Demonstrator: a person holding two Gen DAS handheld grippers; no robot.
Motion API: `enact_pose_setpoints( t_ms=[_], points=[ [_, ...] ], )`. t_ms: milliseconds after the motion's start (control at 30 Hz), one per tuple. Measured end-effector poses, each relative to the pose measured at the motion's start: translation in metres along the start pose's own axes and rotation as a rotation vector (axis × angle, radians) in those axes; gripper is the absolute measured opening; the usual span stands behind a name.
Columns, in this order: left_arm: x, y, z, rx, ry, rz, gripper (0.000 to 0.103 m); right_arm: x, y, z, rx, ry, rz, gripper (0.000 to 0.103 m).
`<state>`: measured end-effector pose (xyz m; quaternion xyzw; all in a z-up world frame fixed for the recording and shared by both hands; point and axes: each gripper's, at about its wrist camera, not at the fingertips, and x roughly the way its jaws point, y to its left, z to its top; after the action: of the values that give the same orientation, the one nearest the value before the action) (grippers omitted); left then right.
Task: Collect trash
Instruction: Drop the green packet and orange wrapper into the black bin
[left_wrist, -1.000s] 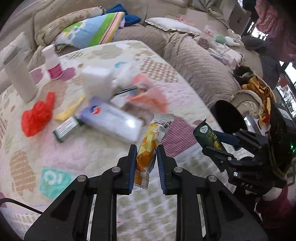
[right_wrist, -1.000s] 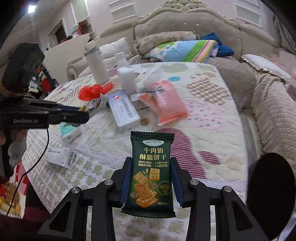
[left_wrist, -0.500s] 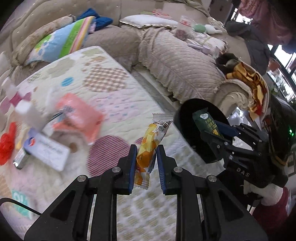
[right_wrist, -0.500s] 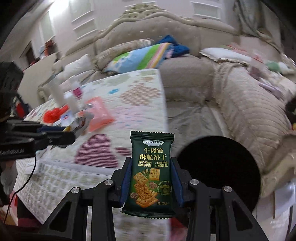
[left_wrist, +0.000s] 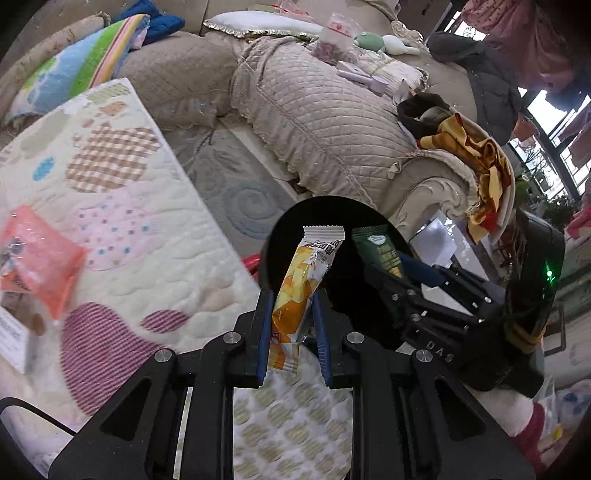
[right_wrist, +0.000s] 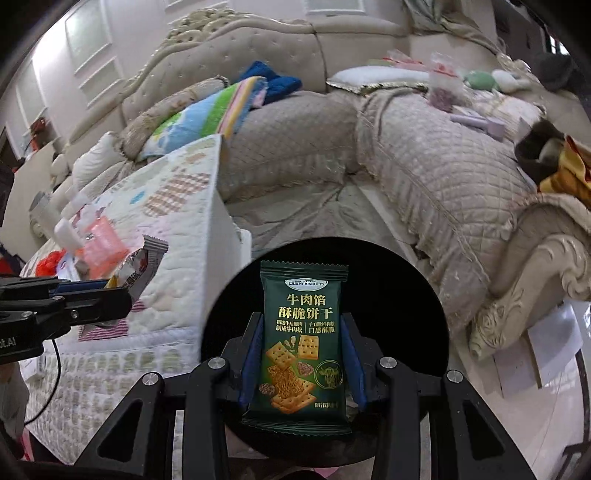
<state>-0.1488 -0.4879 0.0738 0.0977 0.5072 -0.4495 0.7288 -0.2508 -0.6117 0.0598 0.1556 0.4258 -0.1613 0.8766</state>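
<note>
From the left wrist view, your left gripper (left_wrist: 291, 314) is clamped on the orange snack wrapper (left_wrist: 299, 291), hanging it over the black bin (left_wrist: 280, 236) beside the quilted table (left_wrist: 122, 236), presumably ready to drop. Right wrist view: your right gripper (right_wrist: 303, 362) pinches the green biscuit packet (right_wrist: 301, 343) above that same bin's mouth (right_wrist: 406, 295), with beige sofas (right_wrist: 424, 173) wrapping around the room.

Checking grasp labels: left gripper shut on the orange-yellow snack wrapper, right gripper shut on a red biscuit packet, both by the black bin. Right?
Not quite. The right wrist view shows the right gripper shut on a dark green biscuit packet, not red. The rest stands.
</note>
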Motion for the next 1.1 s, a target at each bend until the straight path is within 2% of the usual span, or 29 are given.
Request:
enact_pose_setpoints(
  t_ms=[200,233,267,300,667,867,1100],
  points=[
    [0.01,-0.008,0.005,-0.009,0.002,-0.042,0.023,0.006,-0.01,-0.004,0.025,0.009,-0.019,0.041],
    [0.011,-0.007,0.005,-0.015,0.002,-0.052,0.026,0.006,-0.011,-0.004,0.029,0.009,-0.021,0.047],
    [0.011,-0.007,0.005,-0.022,0.003,-0.061,0.035,0.006,-0.012,-0.004,0.035,0.007,-0.026,0.05],
    [0.01,-0.007,0.005,-0.03,0.0,-0.07,0.04,0.005,-0.013,-0.005,0.04,0.002,-0.027,0.05],
    [-0.006,0.006,-0.005,-0.037,-0.025,-0.021,0.041,-0.003,-0.006,-0.006,0.036,-0.001,-0.008,0.05],
    [-0.02,0.024,-0.018,-0.067,-0.041,0.023,0.041,-0.005,0.015,-0.004,0.001,0.006,0.017,0.05],
    [-0.04,0.051,-0.052,-0.112,-0.04,0.066,0.041,-0.003,0.05,-0.001,-0.059,0.016,0.067,0.05]
  ],
)
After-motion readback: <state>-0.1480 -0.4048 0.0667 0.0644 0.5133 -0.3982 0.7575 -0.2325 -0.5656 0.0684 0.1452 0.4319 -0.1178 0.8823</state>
